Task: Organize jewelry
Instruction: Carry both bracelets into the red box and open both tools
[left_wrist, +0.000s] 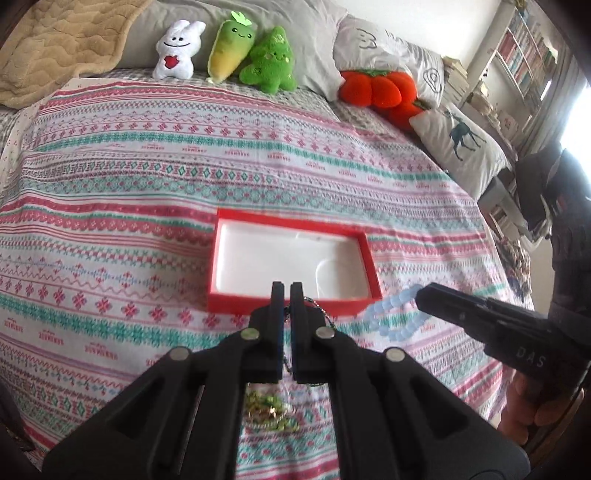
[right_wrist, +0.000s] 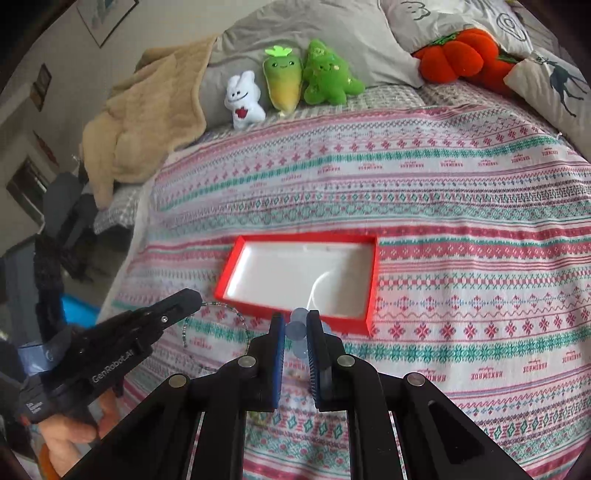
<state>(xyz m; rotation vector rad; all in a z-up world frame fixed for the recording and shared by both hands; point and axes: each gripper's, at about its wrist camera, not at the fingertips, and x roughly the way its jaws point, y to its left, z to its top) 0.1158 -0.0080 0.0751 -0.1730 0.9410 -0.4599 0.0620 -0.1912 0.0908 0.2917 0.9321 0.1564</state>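
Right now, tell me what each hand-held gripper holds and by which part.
Left hand-held gripper: thin bead chain, pinched on its strand. Right hand-held gripper: pale blue bead bracelet, pinched across a few beads.

box (left_wrist: 291, 314) open-top, reachable | plushies (left_wrist: 229, 51) far back (no block)

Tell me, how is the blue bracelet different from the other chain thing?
The blue bracelet has fat, pale, see-through beads; the thin chain has tiny dark-green ones. The right gripper holds the bracelet; the left gripper pinches the chain. Both dangle above the bedspread, near the red box.
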